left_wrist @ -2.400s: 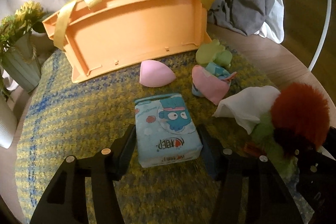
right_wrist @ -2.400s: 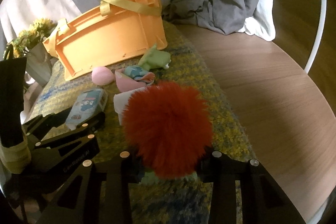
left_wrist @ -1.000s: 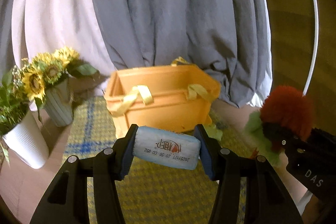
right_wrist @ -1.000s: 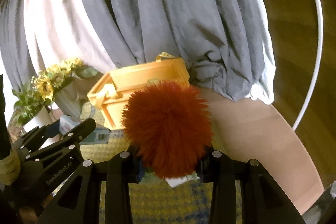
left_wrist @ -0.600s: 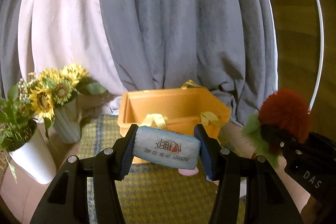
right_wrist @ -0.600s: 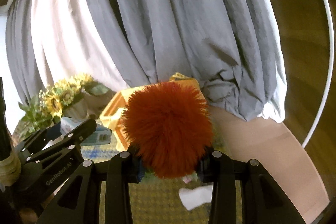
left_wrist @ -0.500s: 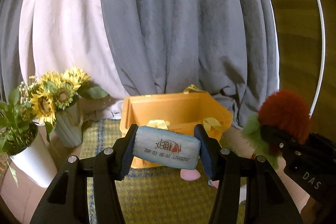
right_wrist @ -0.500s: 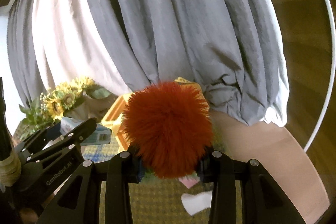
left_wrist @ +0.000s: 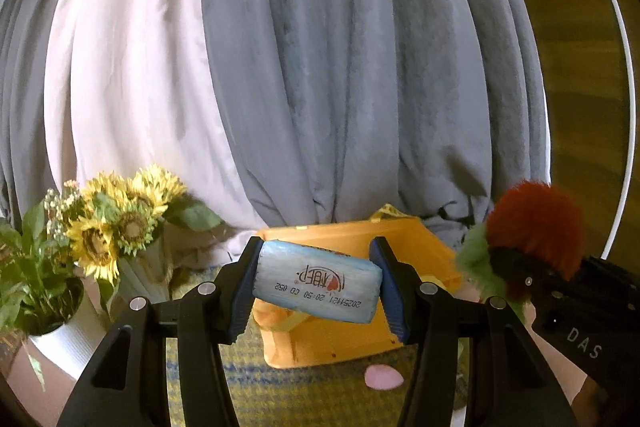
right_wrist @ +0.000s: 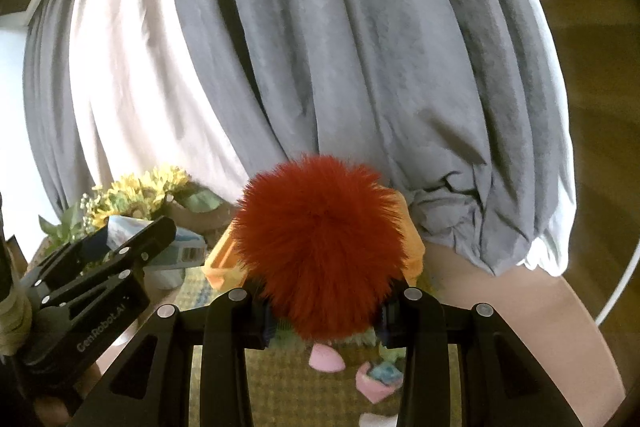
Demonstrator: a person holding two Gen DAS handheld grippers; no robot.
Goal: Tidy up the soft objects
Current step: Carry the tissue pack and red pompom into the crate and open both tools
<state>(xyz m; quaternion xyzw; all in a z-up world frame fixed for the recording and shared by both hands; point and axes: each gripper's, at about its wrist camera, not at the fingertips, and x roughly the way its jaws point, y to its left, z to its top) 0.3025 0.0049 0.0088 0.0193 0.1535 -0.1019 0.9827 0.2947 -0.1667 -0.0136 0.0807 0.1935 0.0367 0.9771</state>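
My left gripper (left_wrist: 316, 285) is shut on a light blue tissue pack (left_wrist: 316, 281) and holds it in the air in front of the orange basket (left_wrist: 340, 339). My right gripper (right_wrist: 324, 315) is shut on a red fluffy toy with green fur (right_wrist: 320, 247), also raised; it shows at the right of the left wrist view (left_wrist: 532, 227). The basket stands upright on the yellow plaid mat (left_wrist: 312, 399), partly hidden behind the toy in the right wrist view (right_wrist: 220, 263). A pink egg-shaped sponge (left_wrist: 382, 377) lies on the mat.
Sunflowers in vases (left_wrist: 116, 227) stand at the left with a white pot (left_wrist: 60, 351). Grey and white curtains (left_wrist: 320, 67) hang behind. A pink and blue soft item (right_wrist: 378, 385) lies on the mat near the wooden table edge (right_wrist: 520, 307).
Both grippers have risen a little further with their loads. The basket now sits lower in both views.
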